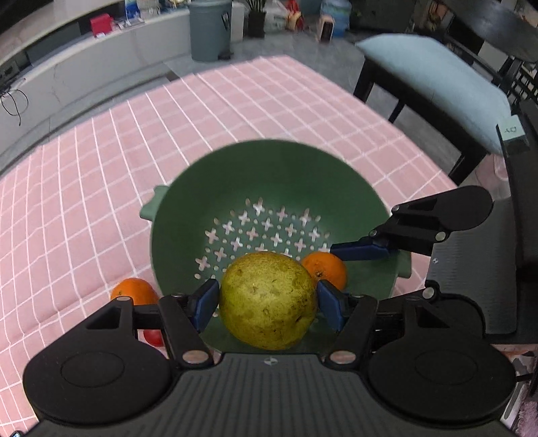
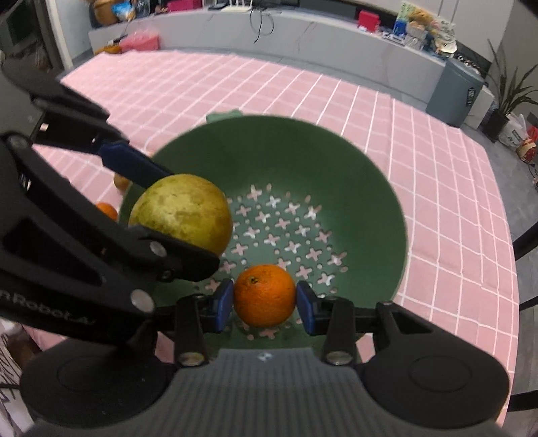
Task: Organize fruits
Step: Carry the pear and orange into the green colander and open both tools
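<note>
Both grippers are hanging over the green colander (image 1: 302,174) — left gripper (image 1: 267,299) clamping a yellow-green pear (image 1: 269,302), right gripper (image 2: 265,301) pinching an orange (image 2: 264,295).

A pink checked tablecloth (image 1: 101,161) covers the table, a black chair with a pale blue cushion (image 1: 437,77) stands beside it, and a grey bin (image 1: 210,28) and potted plant (image 1: 257,16) line the long grey ledge (image 2: 302,37) beyond.
</note>
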